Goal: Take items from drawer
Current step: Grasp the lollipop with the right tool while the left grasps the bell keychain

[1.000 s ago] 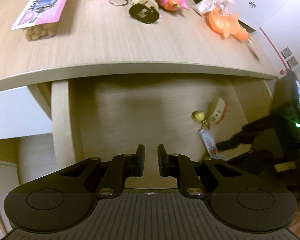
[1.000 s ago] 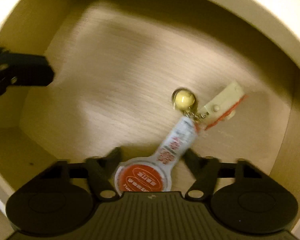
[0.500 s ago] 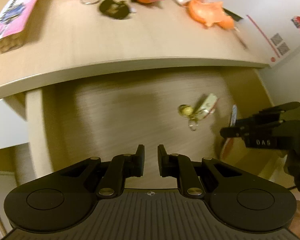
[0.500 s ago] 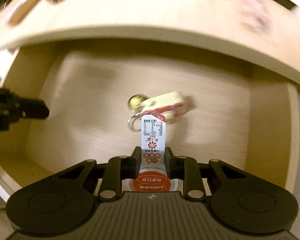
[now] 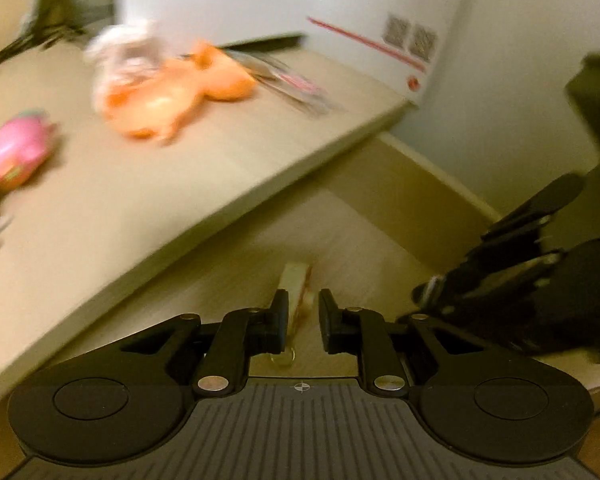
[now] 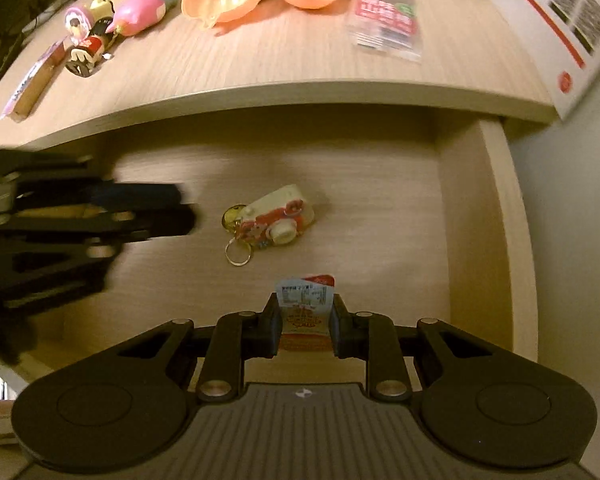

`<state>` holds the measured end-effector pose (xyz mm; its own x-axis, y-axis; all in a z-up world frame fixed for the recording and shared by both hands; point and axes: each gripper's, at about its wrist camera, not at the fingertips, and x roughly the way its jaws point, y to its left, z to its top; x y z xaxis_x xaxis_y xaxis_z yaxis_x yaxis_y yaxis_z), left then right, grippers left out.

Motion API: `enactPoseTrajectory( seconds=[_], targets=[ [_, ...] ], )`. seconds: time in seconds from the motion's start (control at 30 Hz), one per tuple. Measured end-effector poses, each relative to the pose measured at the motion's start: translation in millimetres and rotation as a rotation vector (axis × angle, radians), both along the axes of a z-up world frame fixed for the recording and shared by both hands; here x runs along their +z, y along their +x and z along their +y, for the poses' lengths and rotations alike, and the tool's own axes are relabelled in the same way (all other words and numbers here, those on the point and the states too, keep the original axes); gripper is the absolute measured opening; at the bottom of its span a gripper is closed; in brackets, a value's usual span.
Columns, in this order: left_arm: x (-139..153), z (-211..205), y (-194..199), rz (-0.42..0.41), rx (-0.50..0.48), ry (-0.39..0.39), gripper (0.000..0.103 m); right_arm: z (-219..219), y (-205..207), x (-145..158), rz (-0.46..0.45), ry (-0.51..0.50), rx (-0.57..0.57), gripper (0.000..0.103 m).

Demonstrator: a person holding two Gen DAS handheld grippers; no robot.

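Left wrist view is smearing badly, so the orange toy (image 5: 180, 96) and pink toy (image 5: 14, 152) on the tabletop (image 5: 148, 184) are just showing as blobs. The camera keychain (image 5: 298, 292) is mostly hiding behind the left hand-held gripper (image 5: 303, 320). The packet (image 6: 306, 312) is getting cut off below by the right hand-held gripper (image 6: 305, 330), print too small to read.

The right gripper (image 6: 305, 326) is clamped, its 2 fingers pressed against a held packet; the left gripper (image 5: 303, 322) reaches in from the left, its 2 fingers parted by a narrow gap.
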<state>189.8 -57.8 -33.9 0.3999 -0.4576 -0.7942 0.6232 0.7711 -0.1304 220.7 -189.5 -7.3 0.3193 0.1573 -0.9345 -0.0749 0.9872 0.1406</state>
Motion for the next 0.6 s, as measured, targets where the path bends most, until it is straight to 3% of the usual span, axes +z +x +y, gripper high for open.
enactPoseTrajectory(
  seconds=[0.13,0.2,0.43,0.6],
  targets=[
    [-14.7,-17.4,13.0,0.015,-0.012,0.102,0.021,-5.8,-6.4,-2.1,0.001,0.009,-0.004,0.023],
    [-16.4,-18.7,19.6,0.021,-0.007,0.077,0.027,-8.4,-8.7,-3.0,-0.002,0.016,-0.007,0.023],
    [-37.0,-29.4,38.8,0.137,-0.009,0.064,0.029,-11.6,-10.0,-1.6,-0.005,0.034,0.001,0.023],
    [-40.0,-34.5,40.4,0.147,0.004,0.037,0.03,-16.8,-11.7,-0.9,-0.006,0.038,-0.004,0.023]
  ],
)
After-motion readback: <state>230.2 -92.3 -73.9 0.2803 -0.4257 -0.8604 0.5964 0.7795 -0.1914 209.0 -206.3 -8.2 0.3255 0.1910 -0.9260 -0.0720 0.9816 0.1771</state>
